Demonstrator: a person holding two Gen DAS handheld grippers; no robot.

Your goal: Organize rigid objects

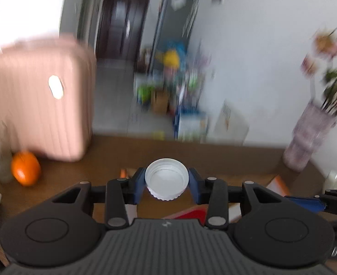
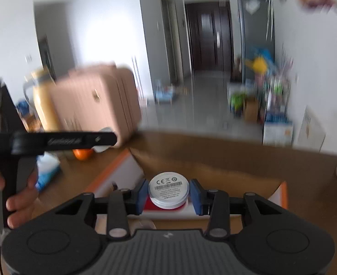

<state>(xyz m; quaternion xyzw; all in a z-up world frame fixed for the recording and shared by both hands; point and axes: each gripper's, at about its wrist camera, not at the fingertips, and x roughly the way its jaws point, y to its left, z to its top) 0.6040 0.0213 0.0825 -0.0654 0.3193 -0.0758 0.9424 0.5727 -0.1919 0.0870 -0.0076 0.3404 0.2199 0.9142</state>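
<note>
My left gripper (image 1: 166, 183) is shut on a white screw cap (image 1: 166, 178), hollow side toward the camera, held above an open cardboard box (image 1: 214, 153). My right gripper (image 2: 168, 193) is shut on a white round disc (image 2: 168, 189) with a barcode label, held above the same box (image 2: 214, 167). Inside the box a red and white item (image 2: 166, 206) lies under the disc. The left gripper's handle (image 2: 60, 141) and the hand holding it show at the left of the right wrist view.
An orange (image 1: 25, 168) lies on the brown table (image 1: 60, 178) at the left, next to a pink suitcase (image 1: 37, 100). A vase with flowers (image 1: 310, 133) stands at the right. A tissue pack (image 2: 46, 169) lies left of the box. Both views are blurred.
</note>
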